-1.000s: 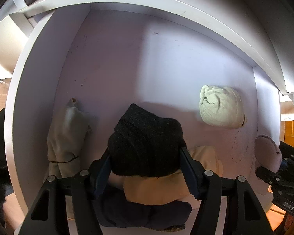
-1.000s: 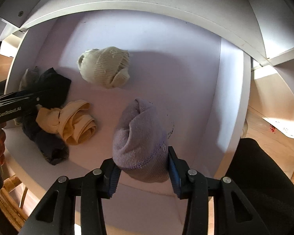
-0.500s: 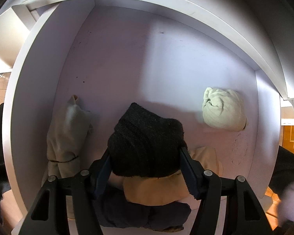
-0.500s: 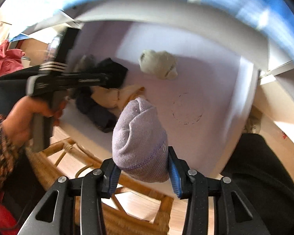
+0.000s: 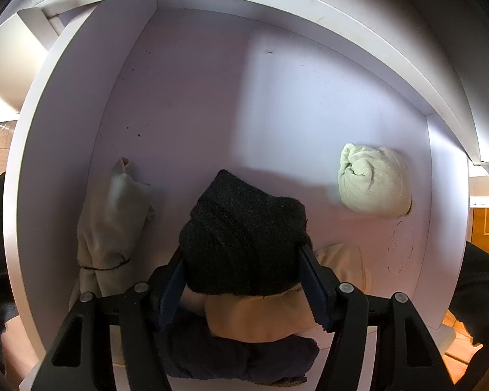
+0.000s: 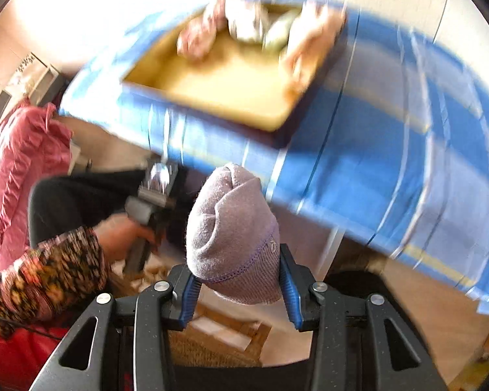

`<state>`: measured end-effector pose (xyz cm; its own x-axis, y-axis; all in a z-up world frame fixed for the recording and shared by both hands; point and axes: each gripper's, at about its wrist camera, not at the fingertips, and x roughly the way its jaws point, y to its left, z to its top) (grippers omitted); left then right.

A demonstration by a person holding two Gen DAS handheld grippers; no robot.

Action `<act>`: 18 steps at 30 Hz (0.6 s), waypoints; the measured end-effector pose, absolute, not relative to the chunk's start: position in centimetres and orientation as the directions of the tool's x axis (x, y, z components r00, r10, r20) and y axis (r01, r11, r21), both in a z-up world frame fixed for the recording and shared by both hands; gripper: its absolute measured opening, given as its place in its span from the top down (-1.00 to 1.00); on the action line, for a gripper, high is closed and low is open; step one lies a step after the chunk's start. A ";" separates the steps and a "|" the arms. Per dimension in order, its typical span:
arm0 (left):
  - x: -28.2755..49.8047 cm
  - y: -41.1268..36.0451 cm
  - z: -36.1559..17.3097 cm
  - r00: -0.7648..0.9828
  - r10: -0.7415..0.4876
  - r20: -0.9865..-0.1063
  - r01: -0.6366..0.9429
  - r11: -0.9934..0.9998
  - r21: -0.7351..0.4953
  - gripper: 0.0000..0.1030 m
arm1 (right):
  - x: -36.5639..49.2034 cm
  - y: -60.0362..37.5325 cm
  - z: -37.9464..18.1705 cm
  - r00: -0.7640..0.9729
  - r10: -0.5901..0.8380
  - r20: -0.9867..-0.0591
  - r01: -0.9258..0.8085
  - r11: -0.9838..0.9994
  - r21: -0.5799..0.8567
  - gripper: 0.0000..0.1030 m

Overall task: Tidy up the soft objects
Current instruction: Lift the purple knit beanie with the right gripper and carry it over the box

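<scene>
**Over the drawer and the bench: two sock bundles held aloft**

Above a pale lilac drawer [image 5: 185, 104], the left gripper [image 5: 242, 280] points steeply down with its fingers [image 5: 312, 288] clenched on a black knitted bundle [image 5: 244, 244]. Beneath it lie a yellow bundle [image 5: 270, 316] and a dark navy bundle [image 5: 218, 355], touching one another at the drawer's near edge. At 9 o'clock from the black bundle rests a beige bundle [image 5: 110, 228] tied with a dark thread, against the drawer's left wall. At 2 o'clock, well apart, sits a cream rolled bundle [image 5: 374, 184] on its own.

From the right wrist camera, the right gripper [image 6: 239, 288] grasps a lavender knitted bundle [image 6: 233, 234] between its blue-padded fingers [image 6: 288, 288]. At 12 o'clock, blurred, a shallow tan tray [image 6: 218, 88] sits on a blue striped cloth [image 6: 391, 150] covering the bench, with several soft items bunched at its far end. At 9 o'clock, a person's hand [image 6: 120, 234] in a patterned sleeve [image 6: 45, 277] grips the other tool's handle.
</scene>
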<state>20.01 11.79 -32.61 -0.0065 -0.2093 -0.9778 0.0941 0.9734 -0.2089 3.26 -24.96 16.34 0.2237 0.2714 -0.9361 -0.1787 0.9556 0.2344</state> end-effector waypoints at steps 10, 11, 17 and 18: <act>20.2 11.9 -33.0 -0.013 -0.208 -0.978 0.094 0.973 -0.208 -0.29 | 11.8 -25.0 21.7 0.388 0.216 -0.896 -0.131 0.975 0.178 0.16; 20.2 11.8 -33.0 -0.013 -0.207 -0.978 0.096 0.974 -0.207 -0.29 | 12.6 -24.7 21.4 0.389 0.211 -0.897 -0.126 0.976 0.175 0.16; 20.0 11.4 -32.8 -0.012 -0.203 -0.979 0.101 0.974 -0.203 -0.29 | 17.7 -21.9 17.8 0.374 0.183 -0.909 -0.088 0.983 0.161 0.16; 20.0 11.4 -32.8 -0.012 -0.203 -0.979 0.100 0.974 -0.203 -0.29 | 18.3 -21.9 17.6 0.373 0.177 -0.911 -0.085 0.984 0.157 0.16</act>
<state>20.01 11.42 -32.81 -0.0115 -0.2033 -0.9791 0.1002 0.9740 -0.2034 18.26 -21.86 17.63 0.3726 0.1771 -0.9109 -0.0847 0.9840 0.1567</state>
